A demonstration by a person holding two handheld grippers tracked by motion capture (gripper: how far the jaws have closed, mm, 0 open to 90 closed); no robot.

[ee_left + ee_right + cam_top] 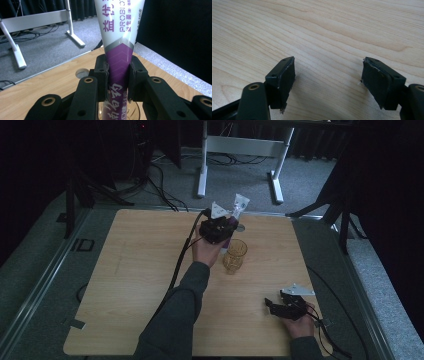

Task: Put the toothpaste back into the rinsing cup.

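Right hand-held gripper [278, 302] open near table [130, 285] edge; left hand-held gripper [118, 75] clamps tube [119, 32].

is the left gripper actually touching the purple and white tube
Touching. The left gripper view shows the left gripper with both pads pressed flat against the purple part of the tube, one on each side, with no gap.

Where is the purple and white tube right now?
In the high view the tube stands upright near the table's far edge, clamped by the left gripper, just behind the amber glass.
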